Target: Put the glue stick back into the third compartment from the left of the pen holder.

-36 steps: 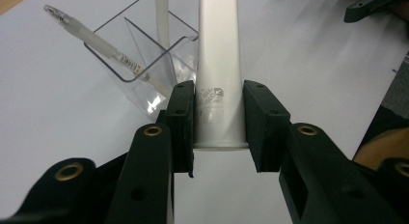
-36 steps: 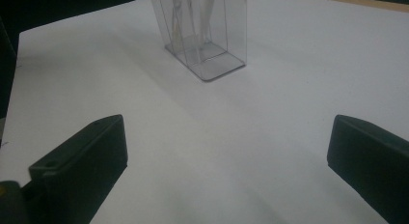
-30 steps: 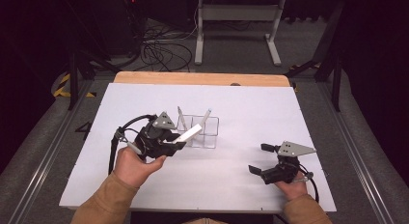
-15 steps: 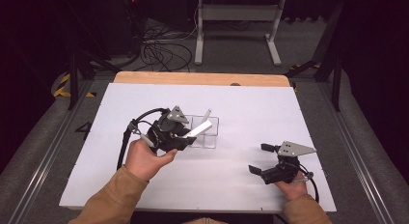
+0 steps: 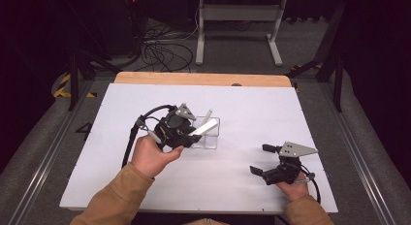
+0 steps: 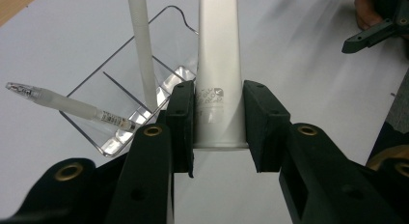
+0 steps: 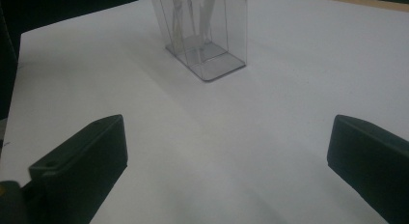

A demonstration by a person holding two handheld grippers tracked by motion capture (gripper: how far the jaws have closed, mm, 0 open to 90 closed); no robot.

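Your left gripper clamped the white tube over the clear holder, two pens already inside, the tube not yet dropped in.

A white table top with a bare wooden strip along its far edge stands on a grey carpeted floor, and metal rails run along the floor on both sides of it. Beyond the table a grey metal stand with 2 feet rests on the floor, next to a tangle of black cables. The back of the room lies in darkness, and yellow-black hazard tape marks the floor at the left.
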